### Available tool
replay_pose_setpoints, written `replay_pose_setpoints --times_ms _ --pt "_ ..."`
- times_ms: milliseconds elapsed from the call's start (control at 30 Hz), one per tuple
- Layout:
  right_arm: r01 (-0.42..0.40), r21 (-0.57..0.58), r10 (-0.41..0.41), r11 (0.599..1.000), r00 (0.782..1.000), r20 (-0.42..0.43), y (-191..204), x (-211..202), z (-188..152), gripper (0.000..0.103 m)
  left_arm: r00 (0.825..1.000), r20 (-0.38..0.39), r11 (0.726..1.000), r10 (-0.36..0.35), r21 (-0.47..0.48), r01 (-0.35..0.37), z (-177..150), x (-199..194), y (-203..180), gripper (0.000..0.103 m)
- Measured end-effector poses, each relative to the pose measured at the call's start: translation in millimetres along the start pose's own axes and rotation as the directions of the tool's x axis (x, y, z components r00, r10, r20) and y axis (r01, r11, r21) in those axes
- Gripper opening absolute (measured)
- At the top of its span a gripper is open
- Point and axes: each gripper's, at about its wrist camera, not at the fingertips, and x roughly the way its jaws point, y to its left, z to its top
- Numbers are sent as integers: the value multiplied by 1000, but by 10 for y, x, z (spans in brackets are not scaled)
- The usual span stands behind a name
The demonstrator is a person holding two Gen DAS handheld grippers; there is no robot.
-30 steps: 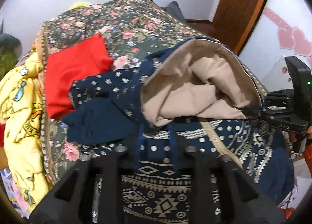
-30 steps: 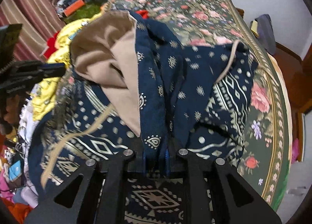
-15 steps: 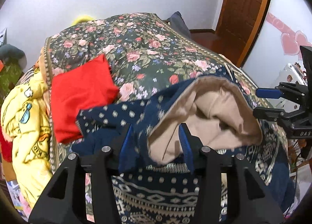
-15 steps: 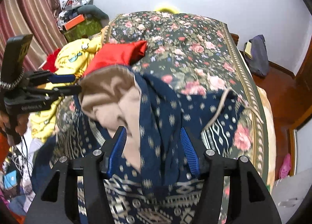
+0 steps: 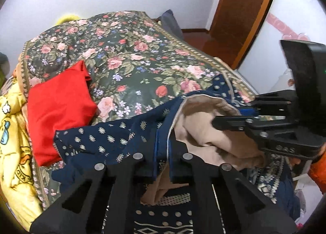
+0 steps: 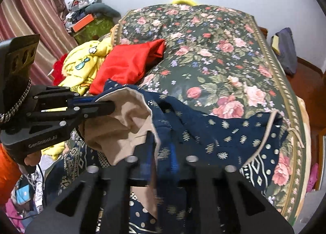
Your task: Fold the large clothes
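A large navy patterned garment (image 5: 101, 138) with a beige lining (image 5: 203, 124) lies bunched on the near end of the bed. My left gripper (image 5: 162, 152) has its jaws closing tight on a navy fold with a beige edge, the pads pressing the cloth. From the right, the right gripper (image 5: 234, 122) reaches into the beige lining. In the right wrist view the right gripper (image 6: 163, 152) is closing onto a navy fold of the garment (image 6: 224, 132), pads on the fabric. The left gripper (image 6: 101, 107) comes in from the left against the lining (image 6: 122, 116).
The floral bedspread (image 5: 132, 55) stretches away behind the garment. A folded red cloth (image 5: 59, 107) and a yellow cartoon-print garment (image 5: 12, 132) lie at the bed's left side. A wooden door (image 5: 244, 10) stands at the back right. Striped curtains (image 6: 30, 20) and clutter (image 6: 85, 10) fill the left.
Both grippers opened off the garment, then closed again on its folds. Both cameras drew back and rose, so more of the bedspread and wall shows. The grippers now stand closer together.
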Motion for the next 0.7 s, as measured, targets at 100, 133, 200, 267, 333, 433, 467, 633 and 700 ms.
replay_pose_setpoints --times_ms 100,133,200,267,333,433,467,633,700 --pt "-53 -26 53 998 999 3 79 -112 -31 9 998 16 998 -66 -14 66 -81 -188 -20 7" --pt "-54 -44 55 998 998 8 127 -166 -57 9 997 18 997 -70 -11 70 -110 -249 -37 6" --pt "-61 -72 62 996 998 5 200 -223 -97 9 996 17 997 -82 -3 82 -182 -350 -82 6" --pt "-65 -98 66 993 998 1 269 -273 -148 9 996 11 996 -90 6 90 -287 -453 -134 6" --pt "-74 -117 74 990 997 -5 337 -325 -223 9 996 11 996 -91 15 91 -397 -527 -175 6" --pt "-97 -128 94 987 995 -24 422 -361 -349 9 996 2 996 -94 13 94 -599 -592 -200 6" --pt "-101 -131 97 986 995 -32 443 -351 -388 9 995 -5 995 -96 10 96 -650 -588 -195 6" --pt "-122 -131 112 984 990 -87 517 -209 -552 9 997 -62 999 -37 33 39 -1034 -491 -204 6" --pt "-131 -125 117 983 986 -116 550 -121 -621 9 996 -85 999 -23 31 26 -1157 -431 -182 6"
